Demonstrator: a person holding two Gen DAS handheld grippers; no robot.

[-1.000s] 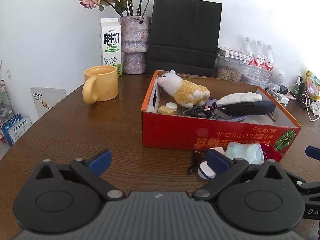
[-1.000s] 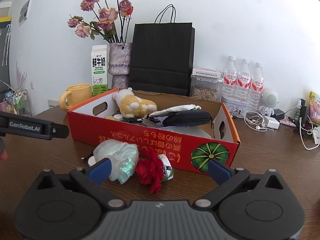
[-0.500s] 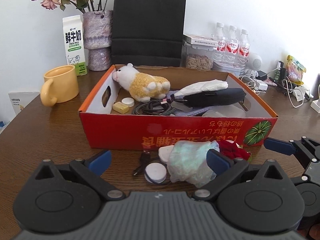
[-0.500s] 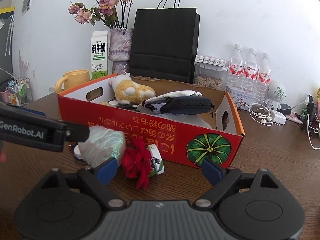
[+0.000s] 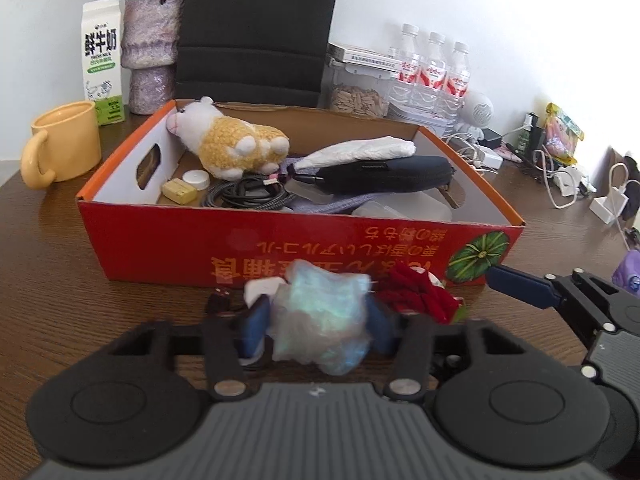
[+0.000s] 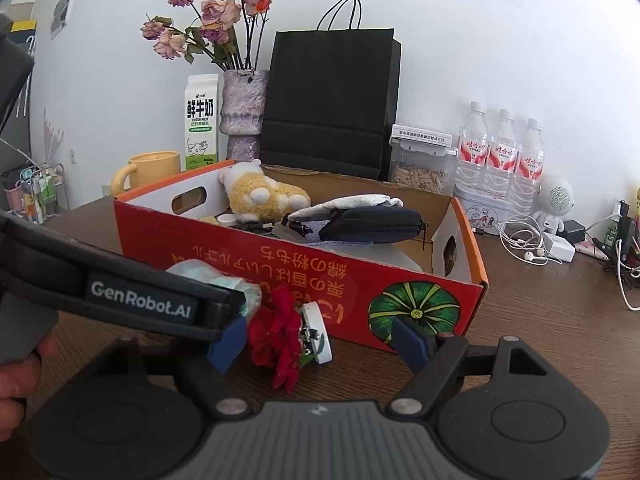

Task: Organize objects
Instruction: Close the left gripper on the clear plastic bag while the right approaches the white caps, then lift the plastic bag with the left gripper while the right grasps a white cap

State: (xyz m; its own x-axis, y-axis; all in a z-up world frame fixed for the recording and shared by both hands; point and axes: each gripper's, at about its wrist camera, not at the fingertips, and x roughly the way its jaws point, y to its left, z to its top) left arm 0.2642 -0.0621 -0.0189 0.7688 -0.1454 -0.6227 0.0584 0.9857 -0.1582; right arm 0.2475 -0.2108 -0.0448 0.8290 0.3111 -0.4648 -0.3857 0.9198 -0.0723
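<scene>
Our left gripper (image 5: 320, 322) has slid right and just squeezed shut on the shiny bag (image 5: 322, 316), beside the red box's (image 5: 168, 240) front edge. Our right gripper (image 6: 320, 342) has been closing but stays open around the red flower (image 6: 280, 338); bare table (image 6: 540, 312) lies to its right.

the left claw (image 5: 318, 326) has just been closing, and its blue pads now press both sides of a crinkly iridescent bundle (image 5: 320, 316). the right claw (image 6: 316, 344) has been narrowing too, but its pads stand apart, touching nothing. a hand (image 6: 18, 376) grips the left handle.
</scene>
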